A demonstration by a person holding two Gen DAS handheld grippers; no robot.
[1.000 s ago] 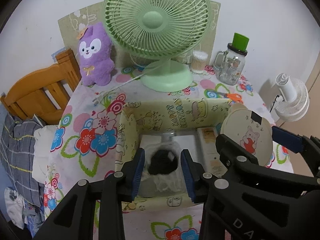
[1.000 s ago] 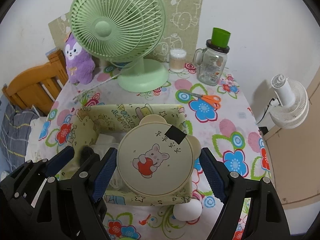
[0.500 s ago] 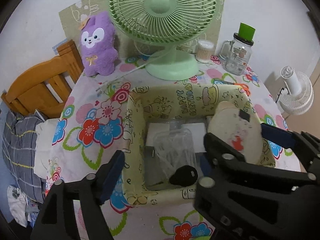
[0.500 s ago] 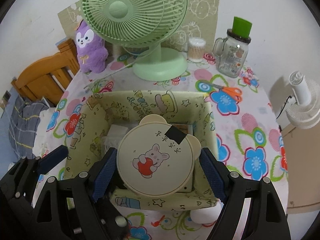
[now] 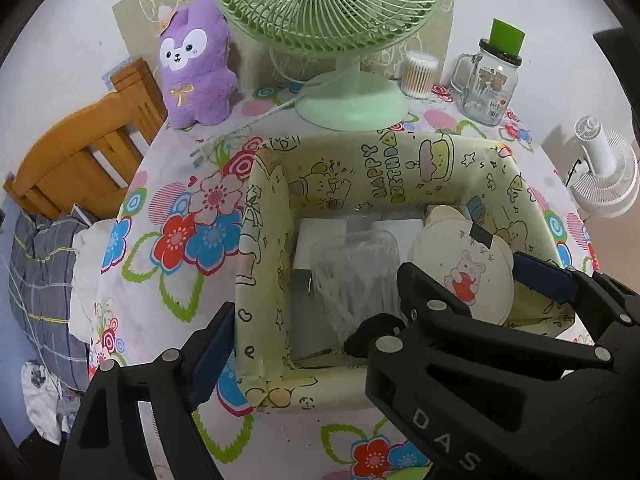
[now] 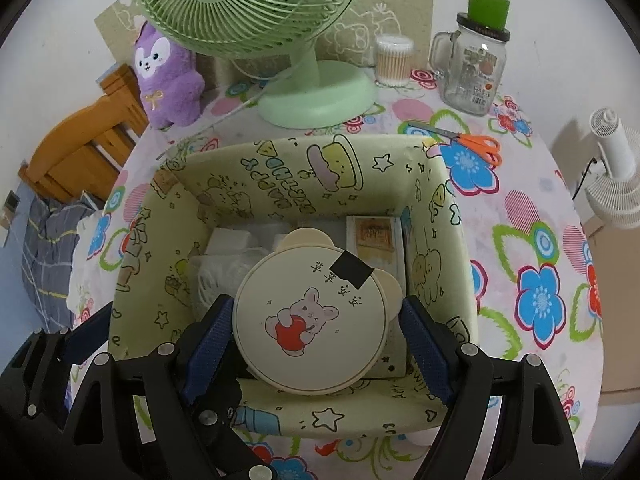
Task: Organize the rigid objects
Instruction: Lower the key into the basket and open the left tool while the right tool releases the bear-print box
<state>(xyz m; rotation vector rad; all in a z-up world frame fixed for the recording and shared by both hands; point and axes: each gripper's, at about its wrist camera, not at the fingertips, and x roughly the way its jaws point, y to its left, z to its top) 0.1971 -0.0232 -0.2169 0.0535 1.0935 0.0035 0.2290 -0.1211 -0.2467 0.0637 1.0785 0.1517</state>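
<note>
A yellow cartoon-print storage box (image 5: 260, 280) stands on the flowered tablecloth. My left gripper (image 5: 316, 320) hangs over its near side with jaws opening and nothing pressed between them. Its left pad (image 5: 212, 352) shows beside the box's near-left corner. Below lies a clear plastic bag (image 5: 352, 276) with a black item (image 5: 372, 334) at its near end. My right gripper (image 6: 316, 336) is shut on a round cream container with a bunny lid (image 6: 308, 320), held low inside the box's right half (image 6: 448, 240). That container (image 5: 464, 276) also shows in the left wrist view.
A labelled flat box (image 6: 376, 240) and white packets lie inside the storage box. Behind it stand a green fan (image 5: 352, 96), purple plush (image 5: 196, 76), cotton swabs (image 5: 418, 74) and a glass jar (image 5: 488, 88). Orange scissors (image 6: 472, 142) lie right; a wooden chair (image 5: 80, 152) stands left.
My left gripper opened and let go of the bag with the black item, which now lies in the box. Both grippers sank toward the box, the round container with the right one.
</note>
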